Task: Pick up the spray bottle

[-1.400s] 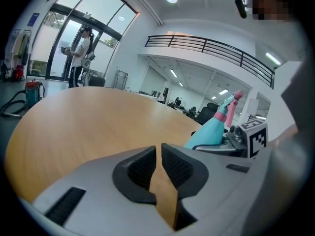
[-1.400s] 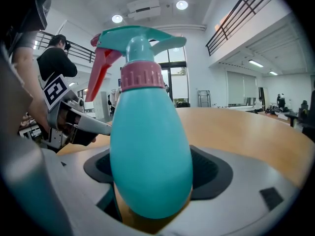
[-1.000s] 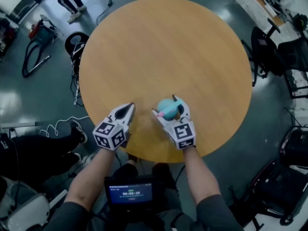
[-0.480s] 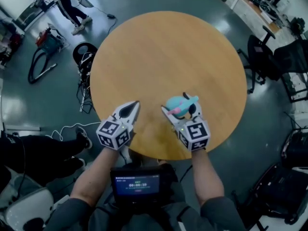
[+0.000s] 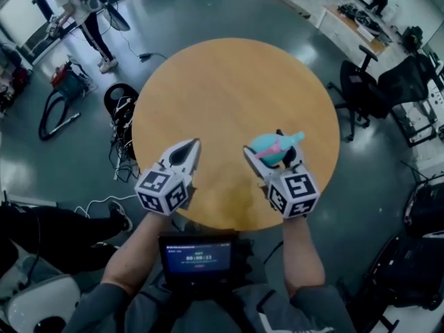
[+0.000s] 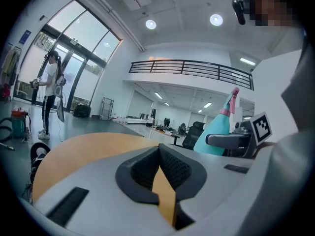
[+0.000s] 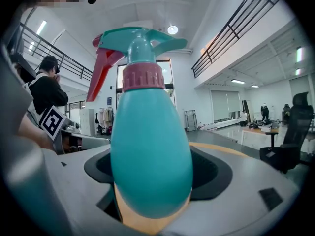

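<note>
The teal spray bottle with a pink collar and red trigger stands upright between the jaws of my right gripper, which is shut on its body. From the head view the spray bottle hangs above the near right part of the round wooden table, held by the right gripper. My left gripper hovers beside it to the left, shut and empty. In the left gripper view the jaws meet with nothing between them, and the spray bottle shows at the right.
Office chairs stand to the right of the table. A vacuum cleaner and cables lie on the floor at the left. A person stands at the far left. A tablet sits at my chest.
Both grippers have risen clear of the table; the right one carries the spray bottle up with it. The table looks smaller and farther below.
</note>
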`<state>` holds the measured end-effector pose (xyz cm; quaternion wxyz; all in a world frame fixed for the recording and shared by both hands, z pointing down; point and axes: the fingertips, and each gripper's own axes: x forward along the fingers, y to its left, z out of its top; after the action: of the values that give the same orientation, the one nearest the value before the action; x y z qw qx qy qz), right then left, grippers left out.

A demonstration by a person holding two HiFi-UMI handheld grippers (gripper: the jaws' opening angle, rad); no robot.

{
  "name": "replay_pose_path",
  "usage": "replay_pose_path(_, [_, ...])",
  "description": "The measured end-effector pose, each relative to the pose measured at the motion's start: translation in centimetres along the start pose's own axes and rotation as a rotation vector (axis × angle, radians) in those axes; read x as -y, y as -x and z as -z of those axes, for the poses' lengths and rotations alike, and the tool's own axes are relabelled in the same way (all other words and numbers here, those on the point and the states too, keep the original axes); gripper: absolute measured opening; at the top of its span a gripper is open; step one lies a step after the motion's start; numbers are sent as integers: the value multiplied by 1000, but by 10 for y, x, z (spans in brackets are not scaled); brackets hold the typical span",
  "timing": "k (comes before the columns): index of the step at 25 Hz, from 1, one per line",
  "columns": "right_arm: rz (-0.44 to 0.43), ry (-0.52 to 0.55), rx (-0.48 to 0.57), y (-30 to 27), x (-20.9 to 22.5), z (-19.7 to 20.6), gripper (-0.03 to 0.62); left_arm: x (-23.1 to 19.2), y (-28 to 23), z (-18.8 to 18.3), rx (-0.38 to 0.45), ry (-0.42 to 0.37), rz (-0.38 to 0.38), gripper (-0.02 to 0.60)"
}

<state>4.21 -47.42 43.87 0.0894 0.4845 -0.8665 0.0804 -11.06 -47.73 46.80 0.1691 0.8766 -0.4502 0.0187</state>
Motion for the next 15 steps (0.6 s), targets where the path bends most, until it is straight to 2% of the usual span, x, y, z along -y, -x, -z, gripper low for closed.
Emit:
replay_pose_path(6, [48,20,33,29,6,-22,425,25,2,-21,32,-11,66,-3])
replay_pose_path(15, [132,30,66,67,7,-38,425,54,5,-32,24,-22,162,-3])
